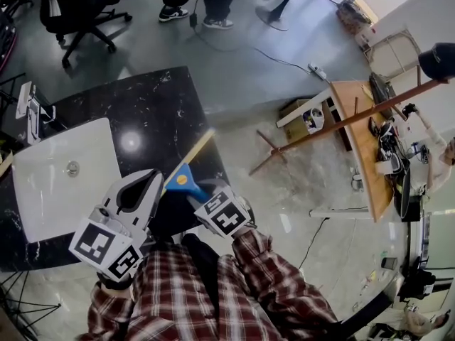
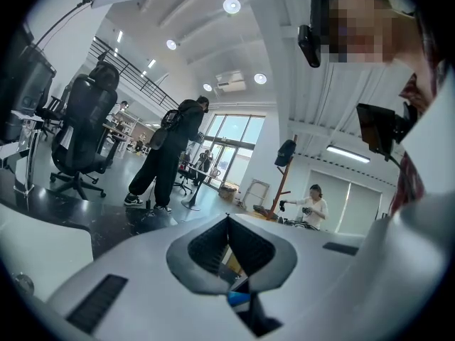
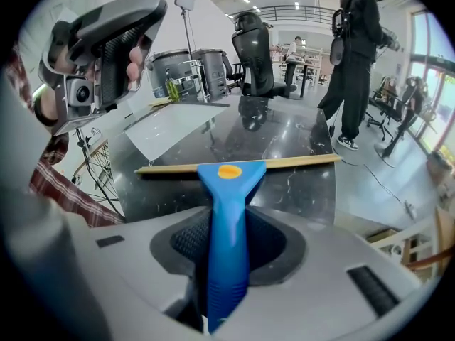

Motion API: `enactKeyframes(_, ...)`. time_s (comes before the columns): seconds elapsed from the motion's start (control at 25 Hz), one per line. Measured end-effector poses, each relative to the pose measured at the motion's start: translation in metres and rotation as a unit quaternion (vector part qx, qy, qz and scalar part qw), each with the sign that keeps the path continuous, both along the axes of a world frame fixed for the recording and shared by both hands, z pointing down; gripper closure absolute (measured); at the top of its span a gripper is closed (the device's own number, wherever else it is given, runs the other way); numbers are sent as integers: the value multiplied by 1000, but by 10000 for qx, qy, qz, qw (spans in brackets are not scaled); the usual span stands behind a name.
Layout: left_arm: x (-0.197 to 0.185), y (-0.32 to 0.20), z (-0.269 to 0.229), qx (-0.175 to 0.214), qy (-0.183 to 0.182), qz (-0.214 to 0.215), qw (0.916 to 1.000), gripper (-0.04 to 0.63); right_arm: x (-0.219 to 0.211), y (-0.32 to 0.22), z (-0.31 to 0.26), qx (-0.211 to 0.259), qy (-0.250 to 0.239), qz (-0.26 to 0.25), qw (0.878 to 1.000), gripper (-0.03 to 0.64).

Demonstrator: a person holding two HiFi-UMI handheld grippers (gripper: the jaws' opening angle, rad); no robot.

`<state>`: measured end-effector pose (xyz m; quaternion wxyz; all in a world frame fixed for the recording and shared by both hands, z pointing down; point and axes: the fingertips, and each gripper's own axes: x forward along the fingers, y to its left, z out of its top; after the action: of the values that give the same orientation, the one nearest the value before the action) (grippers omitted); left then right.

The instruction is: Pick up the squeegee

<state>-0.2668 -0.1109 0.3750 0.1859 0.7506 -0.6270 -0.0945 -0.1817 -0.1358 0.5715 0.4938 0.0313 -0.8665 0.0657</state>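
Note:
The squeegee (image 1: 186,178) has a blue handle with an orange dot and a long tan blade (image 3: 242,165). It lies over the near right corner of the black marble table (image 1: 142,112). My right gripper (image 1: 207,197) points steeply down at it, and the handle (image 3: 227,247) runs between the jaws, whose pads sit against its two sides. My left gripper (image 1: 146,182) hovers level just left of the squeegee with its fingertips together and nothing in them (image 2: 227,219). A bit of the blue handle (image 2: 238,298) shows below them. The left gripper (image 3: 106,45) also appears at the upper left of the right gripper view.
A white square board (image 1: 60,176) lies on the table's left part. A black office chair (image 1: 78,6) and a standing person's feet (image 1: 199,16) are beyond the table. A wooden pole stand (image 1: 341,123) and a cluttered wooden desk (image 1: 362,148) are at the right.

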Motion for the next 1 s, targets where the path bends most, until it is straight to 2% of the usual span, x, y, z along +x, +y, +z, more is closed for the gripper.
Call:
enactKeyframes(0.32,-2,3,-8,51,-54,40,10000,584,1,-11,-23,172,-473,535,9973,479)
enactKeyframes(0.6,5,-4,-15,146,-108,165,9997,584,23,-47,-64,585,-989,1209,9860,479)
enactKeyframes(0.8,14,-8,-23,223,-187,299,9991,584,53,-77,-101,1059,-1373,1833,9676,479)
enactKeyframes(1.0,26,-13,-31,289,-268,393,9985,584,87,-98,-145,1300,-1895,2344,9446,479)
